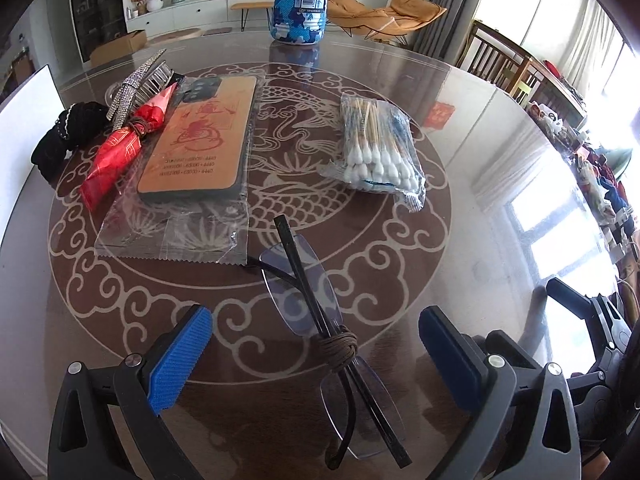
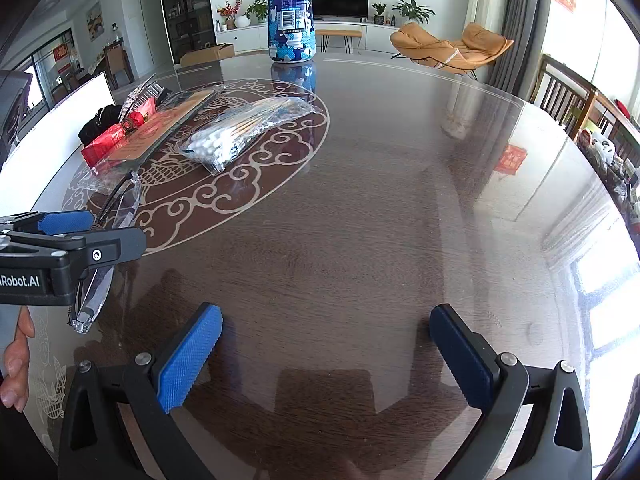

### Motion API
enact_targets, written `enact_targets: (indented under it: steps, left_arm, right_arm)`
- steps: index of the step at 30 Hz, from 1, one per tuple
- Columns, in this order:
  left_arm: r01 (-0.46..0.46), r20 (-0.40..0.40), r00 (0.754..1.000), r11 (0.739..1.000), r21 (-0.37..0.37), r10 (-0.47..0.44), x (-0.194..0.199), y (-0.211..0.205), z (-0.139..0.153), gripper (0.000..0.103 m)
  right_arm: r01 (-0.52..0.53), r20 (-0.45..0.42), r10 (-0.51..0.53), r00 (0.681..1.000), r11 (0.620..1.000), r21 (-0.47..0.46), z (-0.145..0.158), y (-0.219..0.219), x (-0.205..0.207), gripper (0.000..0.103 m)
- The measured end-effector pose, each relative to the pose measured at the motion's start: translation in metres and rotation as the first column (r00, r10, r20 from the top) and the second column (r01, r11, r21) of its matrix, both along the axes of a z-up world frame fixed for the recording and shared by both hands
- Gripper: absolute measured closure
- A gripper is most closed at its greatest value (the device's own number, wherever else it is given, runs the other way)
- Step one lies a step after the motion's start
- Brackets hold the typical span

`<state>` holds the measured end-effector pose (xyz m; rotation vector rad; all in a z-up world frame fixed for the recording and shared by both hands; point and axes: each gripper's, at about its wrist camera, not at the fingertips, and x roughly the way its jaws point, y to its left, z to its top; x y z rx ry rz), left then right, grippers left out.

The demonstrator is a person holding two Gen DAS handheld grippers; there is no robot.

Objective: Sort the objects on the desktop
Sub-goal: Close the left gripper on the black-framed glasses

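While its jaws are gaping wide, the left gripper point(image 1: 316, 344) is straddling the folded glasses point(image 1: 320, 320) at six o'clock, seemingly lining up a grasp; the right gripper point(image 2: 326, 344) is idling wide, empty.

Table point(image 1: 480, 184): glossy glass over dark wood grain. My left gripper point(image 1: 316, 344) pads ribbed blue rubber, arms matt black plastic. Glasses point(image 1: 320, 320): clear lenses, cord-tied. Cotton swabs point(image 1: 376, 148) in crinkly clear plastic. Can point(image 1: 302, 0) shiny printed

"Robot.AI" on the left hand-held gripper point(image 2: 86, 236); digits ending "4440" on the phone case point(image 1: 200, 136).
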<state>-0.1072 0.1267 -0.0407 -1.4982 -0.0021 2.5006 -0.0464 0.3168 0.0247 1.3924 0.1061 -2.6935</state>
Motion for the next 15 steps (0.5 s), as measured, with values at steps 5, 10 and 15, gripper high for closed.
enact_targets:
  steps: [5,10,15]
  left_arm:
    - [0.022,-0.019,1.0,0.998,-0.065,-0.023,0.002,0.006,-0.004,0.0]
    - [0.041,-0.046,0.998,0.993,-0.113,-0.046,0.008,0.01,-0.008,0.0]
    - [0.044,-0.057,0.997,0.993,-0.114,-0.05,0.008,0.01,-0.008,0.0]
  right_arm:
    - [0.0,0.0,0.0,1.0,1.0,0.0,0.0,0.0,0.0,0.0]
    - [0.0,0.0,0.0,1.0,1.0,0.0,0.0,0.0,0.0,0.0]
    - [0.0,0.0,0.0,1.0,1.0,0.0,0.0,0.0,0.0,0.0]
